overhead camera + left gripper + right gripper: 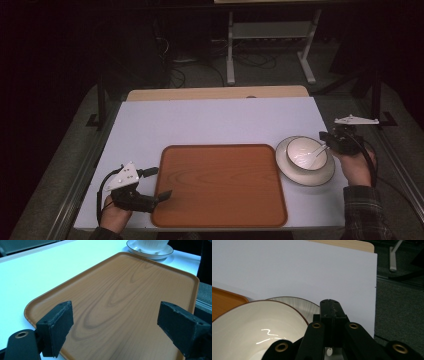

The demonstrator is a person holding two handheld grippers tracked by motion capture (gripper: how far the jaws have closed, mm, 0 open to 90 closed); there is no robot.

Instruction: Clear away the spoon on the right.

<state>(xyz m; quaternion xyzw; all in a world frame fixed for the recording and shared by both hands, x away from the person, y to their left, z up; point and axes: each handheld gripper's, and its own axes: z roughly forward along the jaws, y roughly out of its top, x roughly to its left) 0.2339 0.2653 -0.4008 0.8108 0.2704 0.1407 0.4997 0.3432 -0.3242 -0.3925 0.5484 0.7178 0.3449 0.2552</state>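
Note:
A white bowl point(296, 148) point(249, 325) stands on a white plate point(306, 180) point(299, 305) at the table's right, just right of a brown wood-grain tray point(220, 185) point(120, 290). A white spoon point(315, 152) leans in the bowl, handle toward the right. My right gripper point(325, 136) point(329, 302) is at the bowl's right rim with its jaws pressed together on the spoon's handle. My left gripper point(159, 183) point(115, 315) hovers open over the tray's near left corner, nothing between its jaws.
The white tabletop point(215, 120) stretches behind the tray, with a wooden strip point(215, 93) along its far edge. Its right edge point(375, 290) drops to dark floor close to the plate. A white metal stand point(270, 45) is on the floor beyond the table.

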